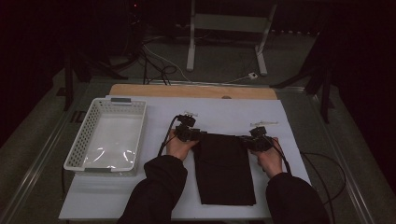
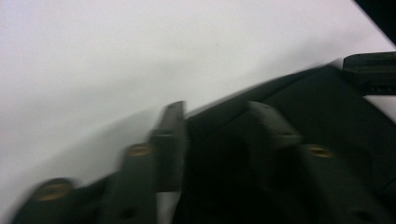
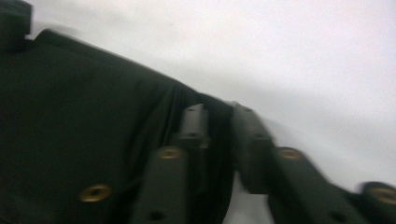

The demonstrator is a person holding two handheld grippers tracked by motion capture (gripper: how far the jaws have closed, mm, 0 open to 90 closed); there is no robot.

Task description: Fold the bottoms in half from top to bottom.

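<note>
My left tool (image 1: pixel 200 134) stands at the upper left corner of the folded black cloth (image 1: pixel 225 168), which lies flat at lower centre of the high view on the white surface (image 1: pixel 224 114). Its jaws are parted, and the cloth edge lies between them without being pinched. My right tool (image 1: pixel 243 139) stands at the cloth's upper right corner; its jaws are parted too, and the cloth edge sits loose between them. A white basket (image 1: pixel 108 135) stands at left of the frame, well apart from the cloth.
</note>
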